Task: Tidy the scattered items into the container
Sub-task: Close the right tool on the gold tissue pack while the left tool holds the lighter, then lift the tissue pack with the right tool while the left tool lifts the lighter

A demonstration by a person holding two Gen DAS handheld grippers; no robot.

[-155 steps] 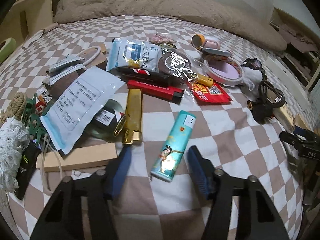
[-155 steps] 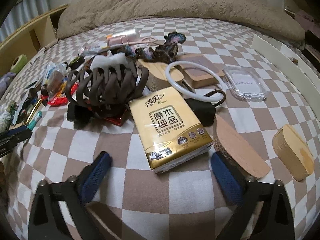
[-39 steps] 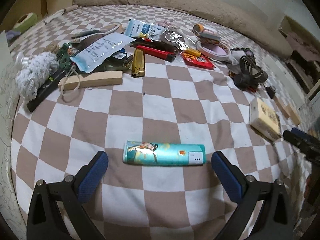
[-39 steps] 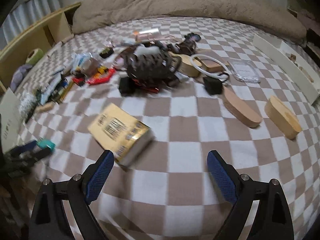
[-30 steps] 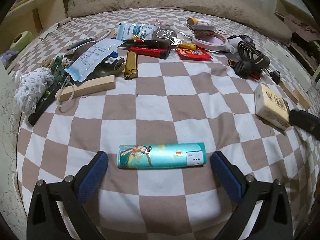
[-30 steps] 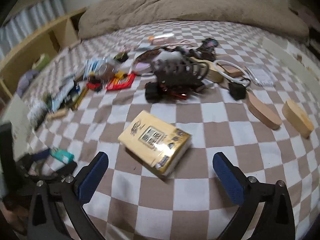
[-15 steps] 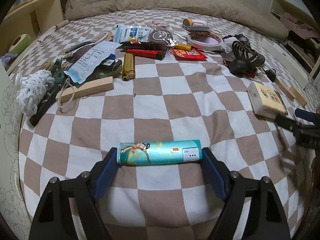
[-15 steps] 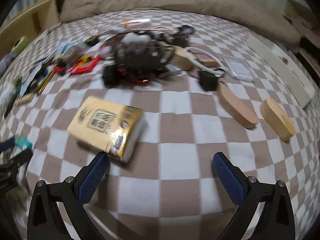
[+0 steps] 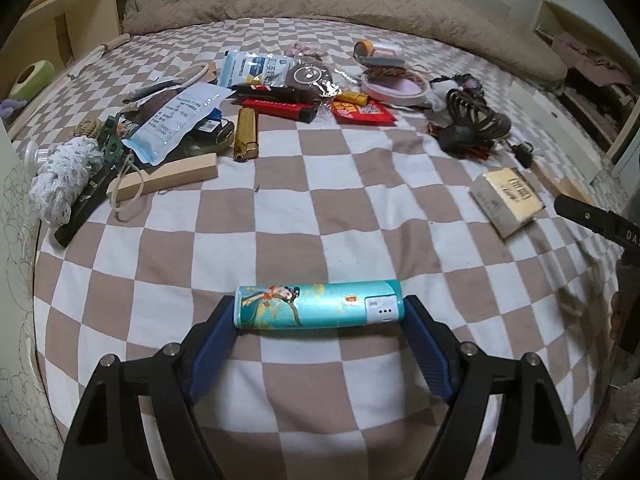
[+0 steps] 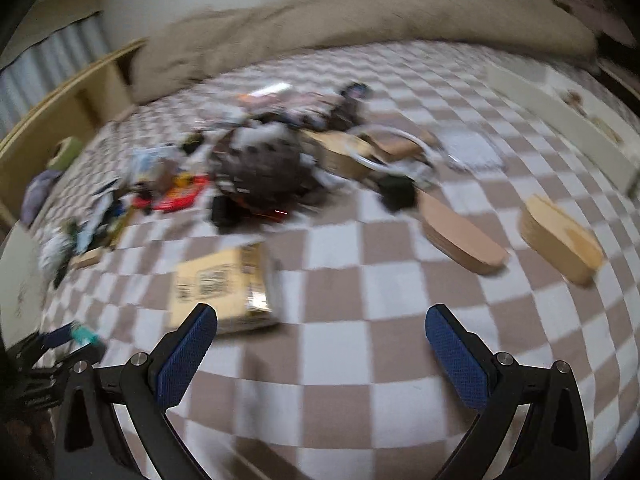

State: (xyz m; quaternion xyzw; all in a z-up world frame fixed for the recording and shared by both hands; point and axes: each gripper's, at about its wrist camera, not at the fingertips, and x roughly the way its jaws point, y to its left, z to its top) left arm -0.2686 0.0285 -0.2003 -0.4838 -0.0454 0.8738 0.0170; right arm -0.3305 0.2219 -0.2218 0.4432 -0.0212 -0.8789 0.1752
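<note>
Lighter (image 9: 318, 305), teal with a painted figure, lay crosswise on the near part of the checked bedspread (image 9: 280, 208), clamped end to end by the left gripper (image 9: 319, 314). Blue pads (image 9: 212, 350) pressed on both ends; the jaws had just been closing onto it. In the right wrist view the same lighter (image 10: 82, 334) showed at the near left edge, in the left gripper (image 10: 70, 338).

Right gripper (image 10: 320, 320) stood wide open over bare bedspread (image 10: 360, 360), nothing between its pads (image 10: 456, 362). That view was blurred. Tissue pack (image 10: 226, 286), yellow, lay just beyond its left finger, apart from it. Same pack (image 9: 507, 200) sat at the right in the left wrist view, with a black finger of the right gripper (image 9: 596, 220) near it.

Farther out, left side: wood block (image 9: 166, 178) with a rubber band (image 9: 128, 184) looped on it, white mesh bundle (image 9: 64, 178), mask packet (image 9: 176, 120), gold lighter (image 9: 246, 132). Centre far: red lighter (image 9: 278, 109), red wrapper (image 9: 362, 111), pink tape roll (image 9: 396, 89). Right far: dark hair claw (image 9: 476, 118). Two wooden pieces (image 10: 460, 234) (image 10: 560, 236) lay on the right in the right wrist view, well apart from the clutter. Beige duvet (image 9: 320, 0) ran along the far edge.

Container: could not tell which it was.
</note>
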